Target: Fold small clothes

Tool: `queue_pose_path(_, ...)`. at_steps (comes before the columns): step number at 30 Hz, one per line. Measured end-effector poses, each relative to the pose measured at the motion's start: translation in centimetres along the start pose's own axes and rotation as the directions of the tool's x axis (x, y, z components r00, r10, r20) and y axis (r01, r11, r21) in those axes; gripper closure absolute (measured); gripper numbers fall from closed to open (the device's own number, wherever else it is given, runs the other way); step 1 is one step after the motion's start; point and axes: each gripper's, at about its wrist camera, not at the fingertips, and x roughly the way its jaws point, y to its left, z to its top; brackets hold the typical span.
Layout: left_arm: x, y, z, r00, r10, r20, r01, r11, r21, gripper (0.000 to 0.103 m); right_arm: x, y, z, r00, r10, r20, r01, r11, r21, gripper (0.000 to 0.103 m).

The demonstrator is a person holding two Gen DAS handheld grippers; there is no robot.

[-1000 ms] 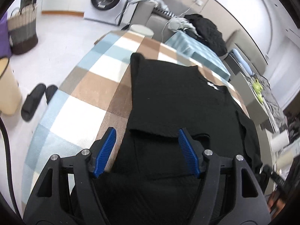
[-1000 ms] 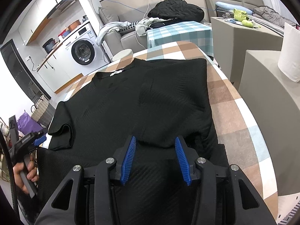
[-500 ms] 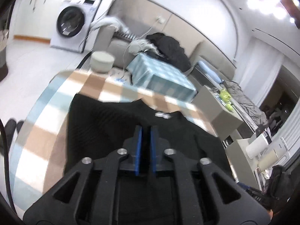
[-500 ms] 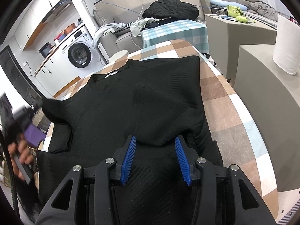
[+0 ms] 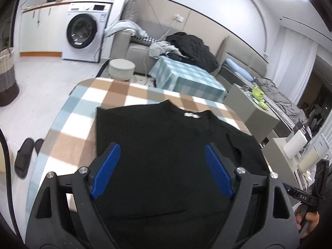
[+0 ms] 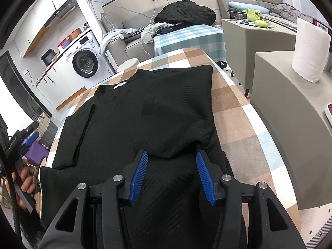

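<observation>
A black ribbed T-shirt (image 5: 161, 137) lies flat on the checked table (image 5: 83, 112), collar and white label at the far end. Its left sleeve is folded in over the body, shown as a long flap in the right wrist view (image 6: 81, 128). The right side is folded in too, with a folded edge near my right gripper. My left gripper (image 5: 159, 164) is open and empty above the shirt's lower left part. My right gripper (image 6: 171, 166) is open and empty over the shirt (image 6: 157, 112), near its lower right fold. The left gripper also shows at the left edge of the right wrist view (image 6: 31, 133).
The table's edges drop off left (image 5: 51, 128) and right (image 6: 244, 95). Grey cabinets (image 6: 290, 95) with a paper roll (image 6: 309, 49) stand right. A teal-checked table (image 5: 186, 76), sofa with clothes, stool (image 5: 121, 68), washing machine (image 5: 83, 31), basket (image 5: 6, 76) and slippers (image 5: 25, 157) lie beyond.
My left gripper shut on the left sleeve, carried it inward over the shirt, then opened and let it go. The sleeve now lies folded on the body. My right gripper stayed open.
</observation>
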Motion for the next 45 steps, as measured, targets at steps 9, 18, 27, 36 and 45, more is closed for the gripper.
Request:
queue_pose_path(9, -4.0, 4.4, -5.3, 0.99, 0.126, -0.057, -0.127, 0.992, -0.026, 0.021, -2.7, -2.1, -1.2, 1.0, -0.016, 0.007, 0.017, 1.0, -0.025, 0.034)
queue_pose_path(18, -8.9, 7.6, -11.1, 0.965, 0.247, -0.086, -0.249, 0.968, -0.012, 0.021, -4.9, -5.0, -5.2, 0.999, -0.028, -0.029, 0.028, 1.0, 0.003, 0.033)
queue_pose_path(27, -9.6, 9.1, -13.8, 0.947, 0.288, -0.143, -0.295, 0.955, -0.033, 0.021, -3.3, -5.4, -8.1, 0.996, 0.019, -0.092, -0.022, 1.0, -0.023, 0.047)
queue_pose_path(36, -7.9, 9.2, -14.3, 0.935, 0.298, -0.193, -0.315, 0.947, -0.059, 0.021, 0.5, -3.8, -6.1, 0.994, 0.001, -0.108, -0.01, 0.997, -0.082, 0.095)
queue_pose_path(45, -5.5, 8.9, -13.4, 0.927, 0.292, -0.235, -0.314, 0.948, -0.059, 0.021, 3.3, -3.4, -2.2, 0.989, 0.005, -0.147, -0.018, 0.996, -0.086, 0.09)
